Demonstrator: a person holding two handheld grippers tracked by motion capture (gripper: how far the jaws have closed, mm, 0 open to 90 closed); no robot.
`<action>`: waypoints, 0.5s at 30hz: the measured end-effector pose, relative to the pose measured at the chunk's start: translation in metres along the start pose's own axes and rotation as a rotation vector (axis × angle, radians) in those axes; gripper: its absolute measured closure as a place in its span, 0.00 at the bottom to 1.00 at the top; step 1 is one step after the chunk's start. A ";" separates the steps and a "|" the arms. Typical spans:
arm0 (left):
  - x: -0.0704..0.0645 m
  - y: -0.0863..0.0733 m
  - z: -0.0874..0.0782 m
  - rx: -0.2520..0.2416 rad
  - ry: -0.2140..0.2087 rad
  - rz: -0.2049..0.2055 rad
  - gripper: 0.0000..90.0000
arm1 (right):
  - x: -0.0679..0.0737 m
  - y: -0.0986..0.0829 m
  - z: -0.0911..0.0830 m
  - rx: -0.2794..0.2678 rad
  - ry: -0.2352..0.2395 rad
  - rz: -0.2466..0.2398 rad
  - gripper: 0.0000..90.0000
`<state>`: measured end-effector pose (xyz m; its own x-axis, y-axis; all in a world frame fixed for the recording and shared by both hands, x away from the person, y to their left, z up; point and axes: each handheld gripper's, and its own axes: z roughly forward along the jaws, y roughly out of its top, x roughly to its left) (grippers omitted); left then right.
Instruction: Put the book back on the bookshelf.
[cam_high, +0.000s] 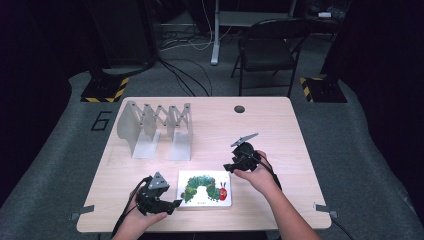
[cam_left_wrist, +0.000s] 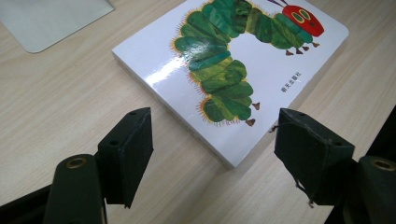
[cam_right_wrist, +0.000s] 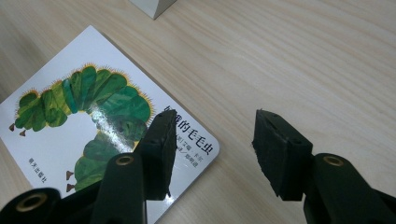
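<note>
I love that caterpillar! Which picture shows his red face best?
The left gripper view: the caterpillar's red face is big and sharp on the book. In the high view it is a tiny red blob. The right gripper view shows the green body, with no face.

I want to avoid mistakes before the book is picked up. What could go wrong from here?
1. The book lies flat on the table, so the open left gripper may only push it and make it slide.
2. Its cover looks glossy; the right gripper, open at one corner, might slip off.
</note>
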<state>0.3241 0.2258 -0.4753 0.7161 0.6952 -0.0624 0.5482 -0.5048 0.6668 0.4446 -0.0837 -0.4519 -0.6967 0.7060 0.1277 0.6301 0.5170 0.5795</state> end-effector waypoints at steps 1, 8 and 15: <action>-0.001 0.000 0.001 0.001 0.000 0.002 0.31 | 0.000 0.001 0.001 0.001 0.000 -0.006 0.56; -0.006 -0.004 0.006 0.001 -0.001 0.026 0.31 | 0.000 0.005 0.008 0.025 0.022 0.008 0.57; -0.006 -0.008 0.012 0.010 -0.033 0.015 0.31 | 0.004 0.004 0.008 0.050 0.022 0.006 0.58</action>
<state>0.3200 0.2197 -0.4893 0.7382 0.6702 -0.0770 0.5415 -0.5206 0.6601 0.4469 -0.0746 -0.4559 -0.6997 0.6987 0.1488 0.6504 0.5368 0.5374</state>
